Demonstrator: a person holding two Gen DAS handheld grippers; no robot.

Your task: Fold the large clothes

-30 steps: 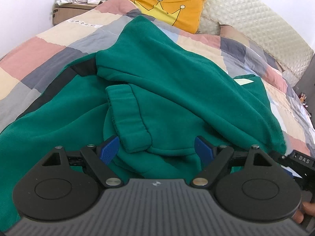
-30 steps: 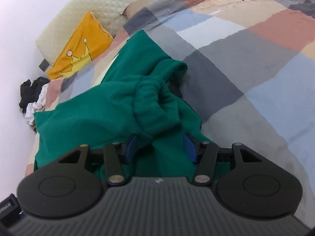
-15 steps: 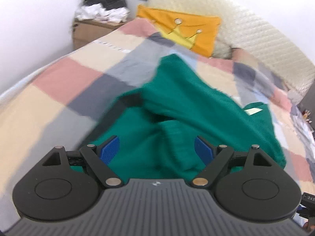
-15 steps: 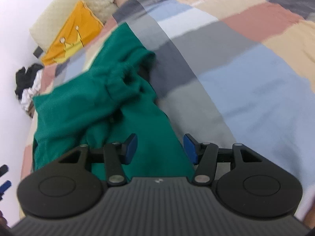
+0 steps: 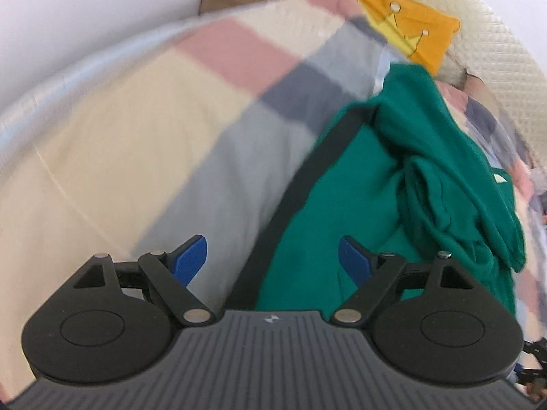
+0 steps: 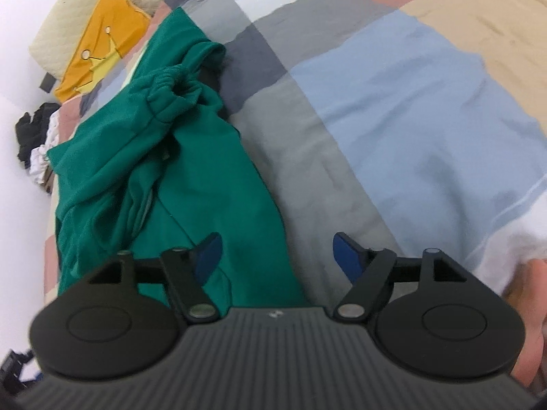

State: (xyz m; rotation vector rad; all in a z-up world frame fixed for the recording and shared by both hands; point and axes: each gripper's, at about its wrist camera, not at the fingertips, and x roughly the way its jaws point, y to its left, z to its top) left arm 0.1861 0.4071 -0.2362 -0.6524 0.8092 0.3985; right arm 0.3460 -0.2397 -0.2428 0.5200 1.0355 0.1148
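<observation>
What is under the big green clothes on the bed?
The green garment lies crumpled on a checked bedspread of grey, blue, pink and beige squares, which shows all around it. Whatever lies directly beneath the heap, or inside its folds, is covered and cannot be seen.

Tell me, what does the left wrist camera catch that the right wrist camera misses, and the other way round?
Only the left wrist view shows the black stripe along the green garment's edge and the left gripper, open. Only the right wrist view shows the gathered cuff, the person's hand, and the right gripper, jaws opening, gripping nothing. Both show the green garment, the patchwork bedspread and the yellow crown pillow.
</observation>
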